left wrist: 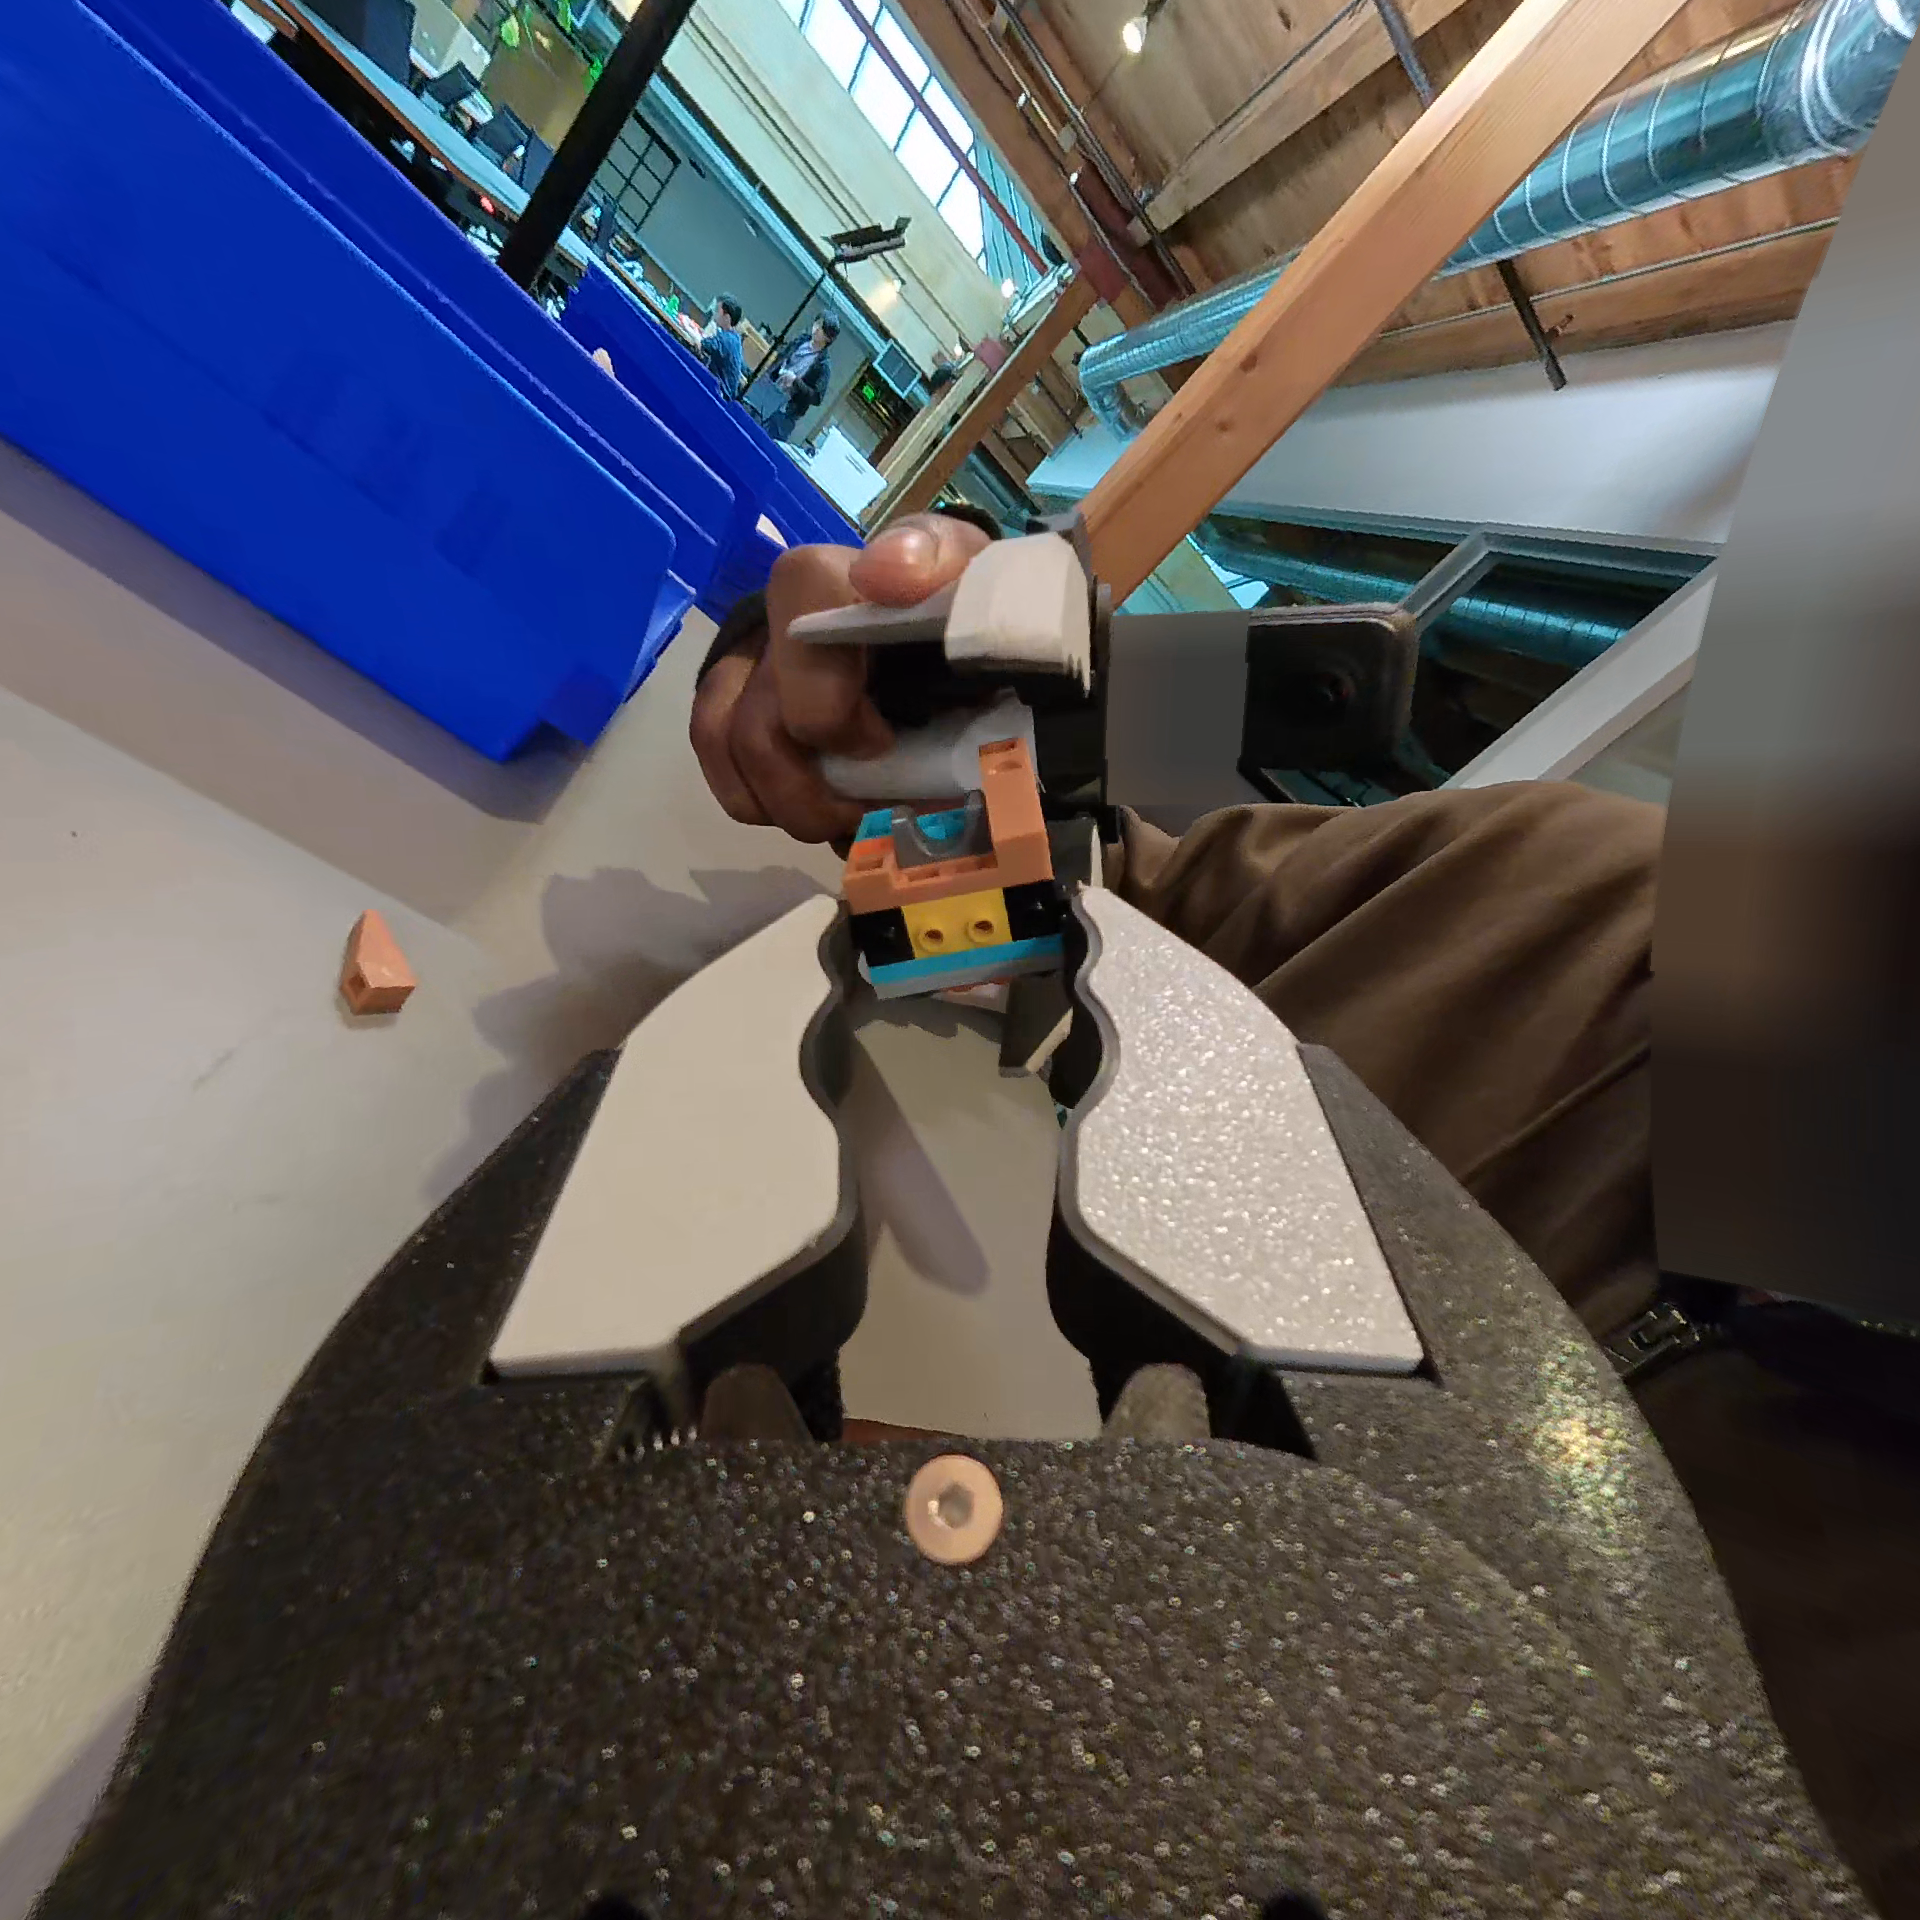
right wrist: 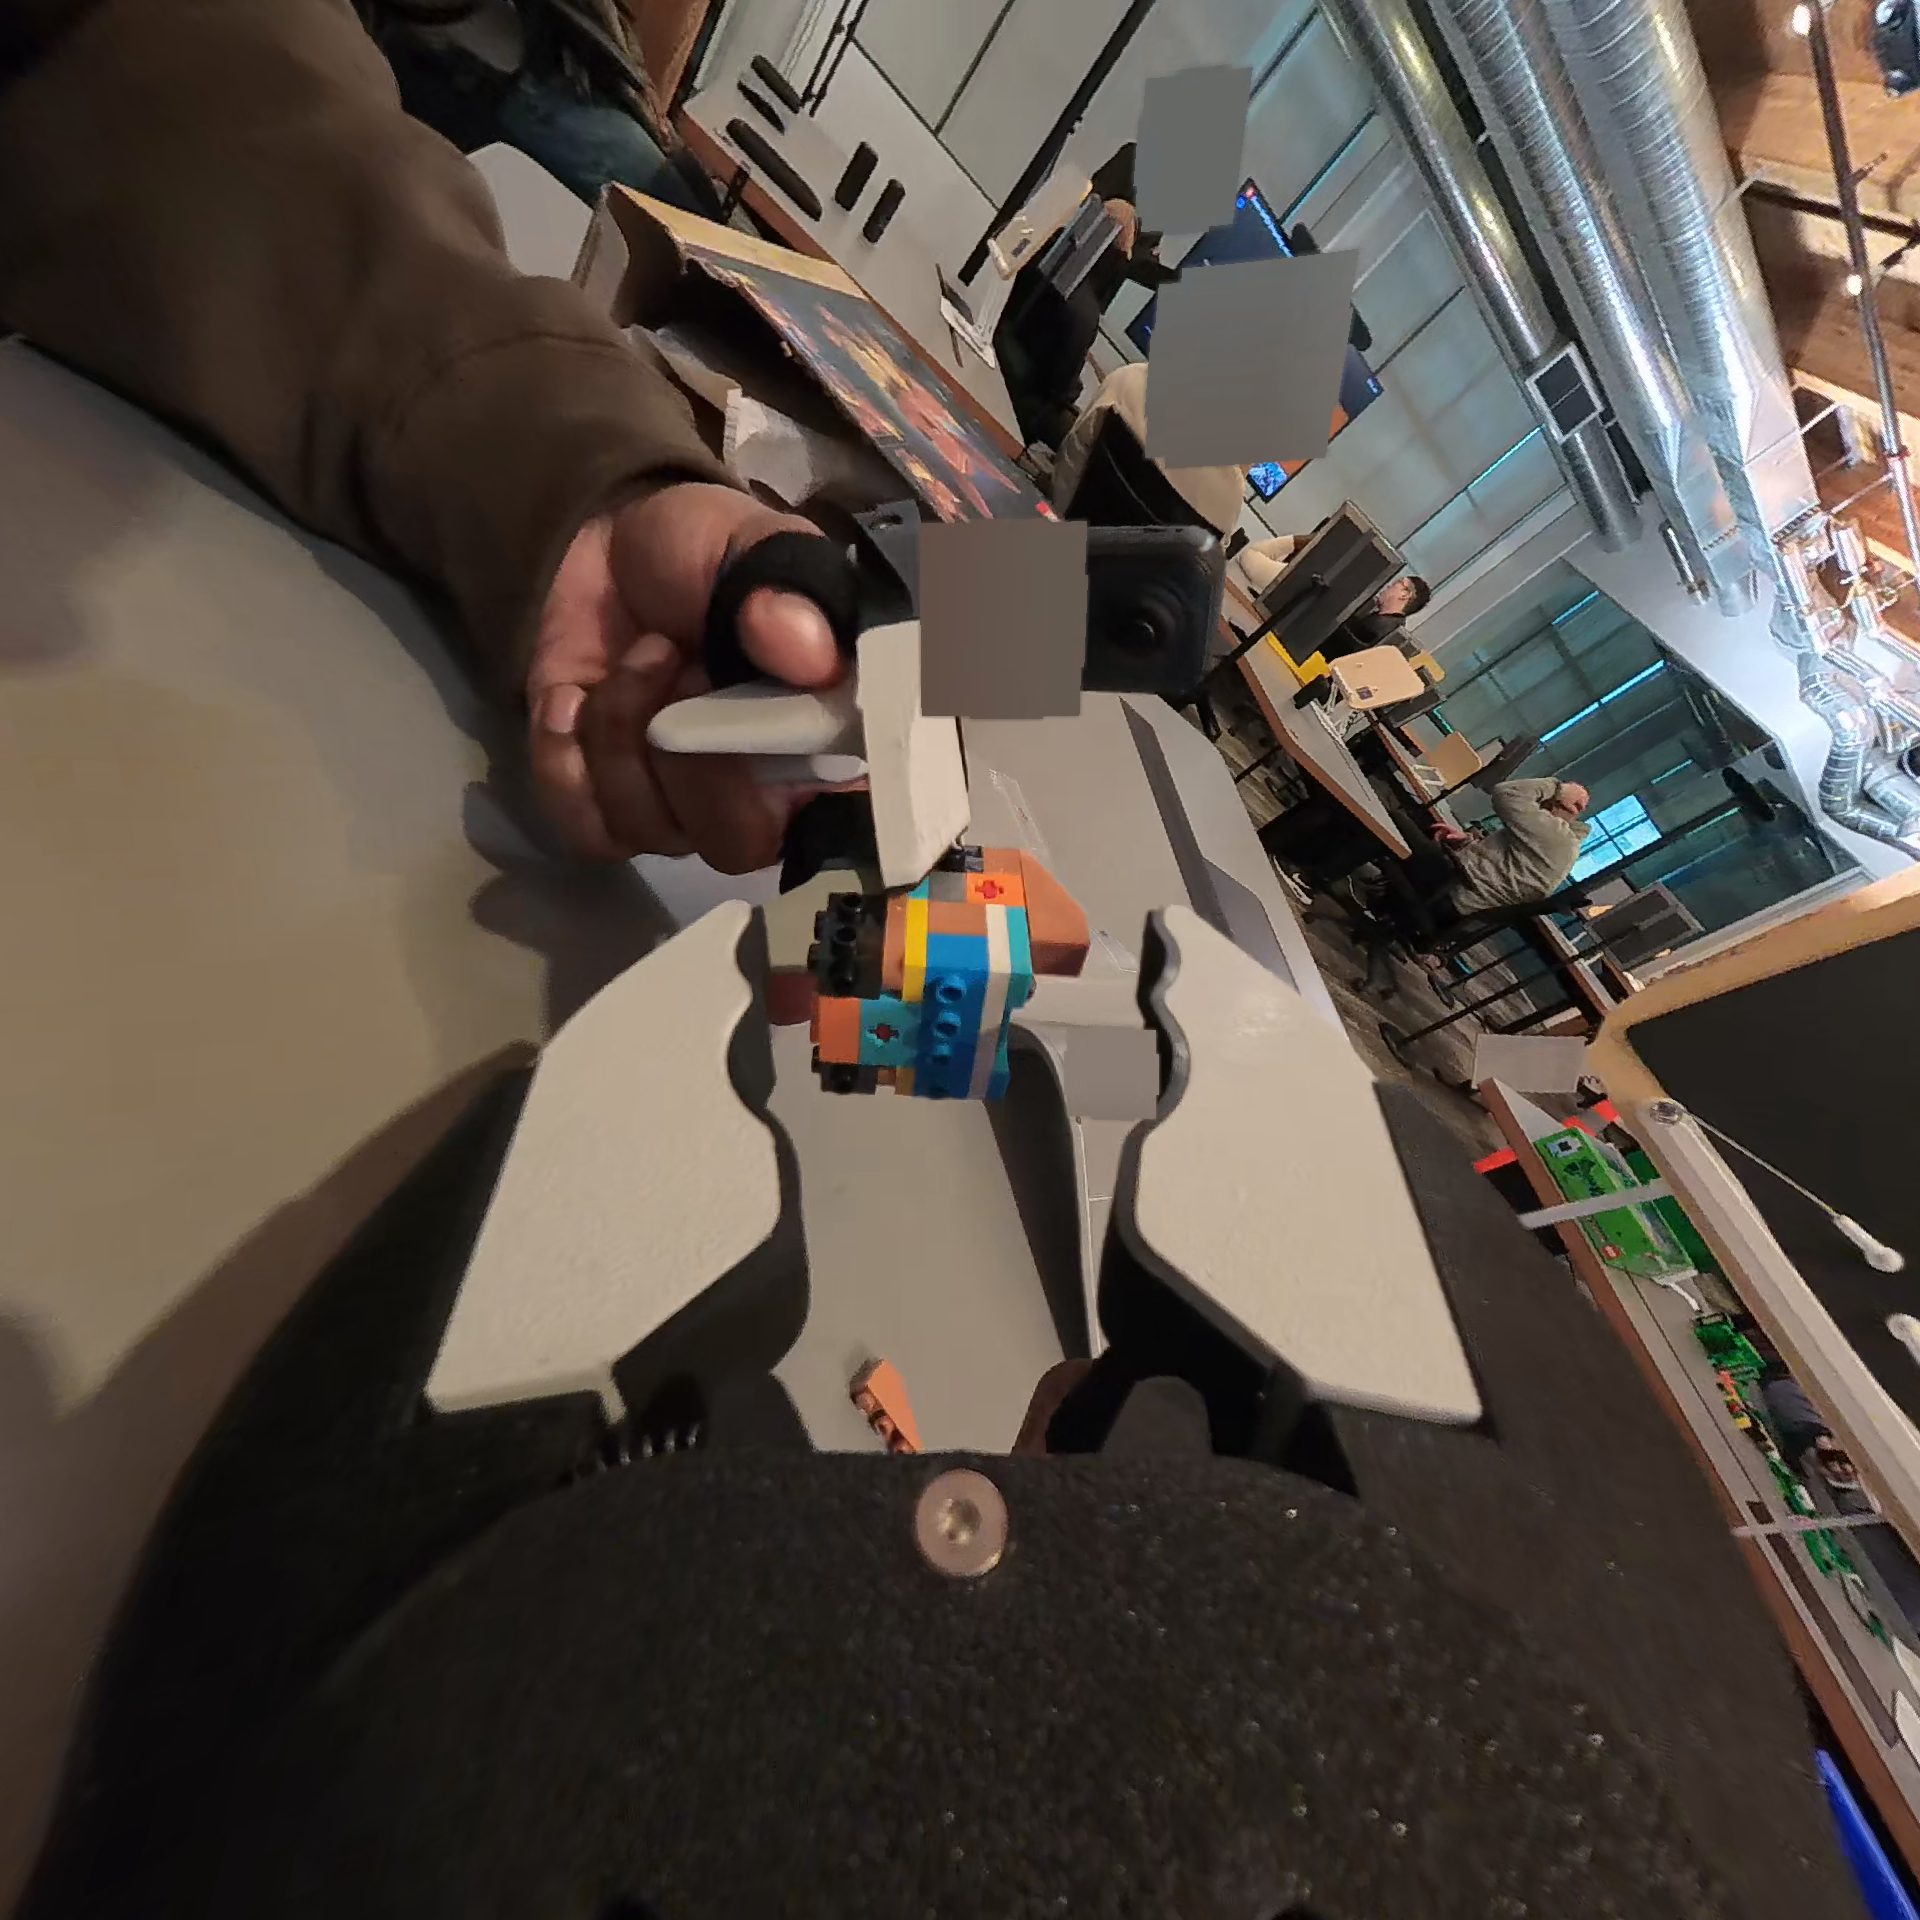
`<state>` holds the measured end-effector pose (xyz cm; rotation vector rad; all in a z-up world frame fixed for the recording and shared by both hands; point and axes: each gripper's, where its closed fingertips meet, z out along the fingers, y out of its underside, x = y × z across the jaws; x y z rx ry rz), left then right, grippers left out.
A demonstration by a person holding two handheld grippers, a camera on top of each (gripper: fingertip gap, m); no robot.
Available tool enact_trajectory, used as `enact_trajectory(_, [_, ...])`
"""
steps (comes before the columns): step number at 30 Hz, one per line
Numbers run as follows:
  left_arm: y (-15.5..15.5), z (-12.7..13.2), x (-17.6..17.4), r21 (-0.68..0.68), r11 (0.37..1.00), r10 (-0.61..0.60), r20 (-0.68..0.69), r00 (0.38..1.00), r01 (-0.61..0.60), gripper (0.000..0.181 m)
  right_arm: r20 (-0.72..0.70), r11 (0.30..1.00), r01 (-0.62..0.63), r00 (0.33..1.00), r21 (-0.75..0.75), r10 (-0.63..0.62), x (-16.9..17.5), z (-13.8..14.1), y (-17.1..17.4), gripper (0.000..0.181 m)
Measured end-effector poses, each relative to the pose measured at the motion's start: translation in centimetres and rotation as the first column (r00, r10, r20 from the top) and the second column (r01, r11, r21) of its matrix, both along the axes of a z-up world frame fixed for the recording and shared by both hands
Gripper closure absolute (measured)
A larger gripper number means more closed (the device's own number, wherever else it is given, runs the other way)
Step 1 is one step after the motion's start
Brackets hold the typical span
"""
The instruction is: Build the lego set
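My left gripper (left wrist: pixel 961 961) pinches the blocky, studded model (left wrist: pixel 951 899) at frame centre, off the table (left wrist: pixel 208 1143); my right gripper (right wrist: pixel 951 971) is spread wide around the model (right wrist: pixel 935 987); a loose wedge brick (left wrist: pixel 376 977) lies mid-left; blue bins (left wrist: pixel 312 416) fill the upper left, contents hidden.

The lego build (left wrist: pixel 951 914) mixes orange, turquoise, blue, yellow, black and grey bricks, with a white stripe and small red marks showing in the right wrist view (right wrist: pixel 935 987). A loose brick (left wrist: pixel 376 977) on the pale grey counter (left wrist: pixel 208 1195) is orange. The bins (left wrist: pixel 312 395) are bright blue. The left gripper (left wrist: pixel 956 966) and the right gripper (right wrist: pixel 951 997) each have light grey fingers on speckled black bodies. The sleeve (right wrist: pixel 312 312) is brown.
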<state>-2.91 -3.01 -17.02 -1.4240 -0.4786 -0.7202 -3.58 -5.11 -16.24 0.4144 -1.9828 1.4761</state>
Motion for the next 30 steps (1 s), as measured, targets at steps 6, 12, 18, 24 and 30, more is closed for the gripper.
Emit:
enact_trajectory(6, [0.1, -0.3, 0.0, -0.012, 1.0, -0.002, 0.012, 1.0, 0.002, 0.143, 0.002, 1.0, 0.014, 1.0, -0.003, -0.014, 0.0, -0.3, -0.3, 0.13])
enact_trajectory(12, [0.2, -0.5, -0.1, -0.022, 1.0, 0.008, 0.03, 1.0, -0.007, 0.143, 0.043, 1.0, 0.005, 0.999, -0.009, -0.005, -0.1, -0.5, -0.2, 0.131])
enact_trajectory(18, [0.2, -0.7, -0.1, -0.04, 0.999, 0.013, 0.026, 1.0, -0.012, 0.144, 0.059, 1.0, 0.003, 0.998, 0.0, -0.003, -0.2, -0.7, -0.2, 0.132])
enact_trajectory(24, [0.2, -0.8, 0.0, -0.048, 0.999, 0.009, 0.018, 1.0, -0.008, 0.143, 0.065, 1.0, -0.006, 0.998, 0.004, 0.005, 0.0, -0.8, -0.2, 0.132])
enact_trajectory(30, [-0.2, -0.6, -0.8, -0.061, 0.997, 0.055, -0.011, 0.998, -0.055, 0.143, -0.007, 0.997, 0.074, 0.997, 0.005, -0.074, -0.9, -0.8, -0.4, 0.124])
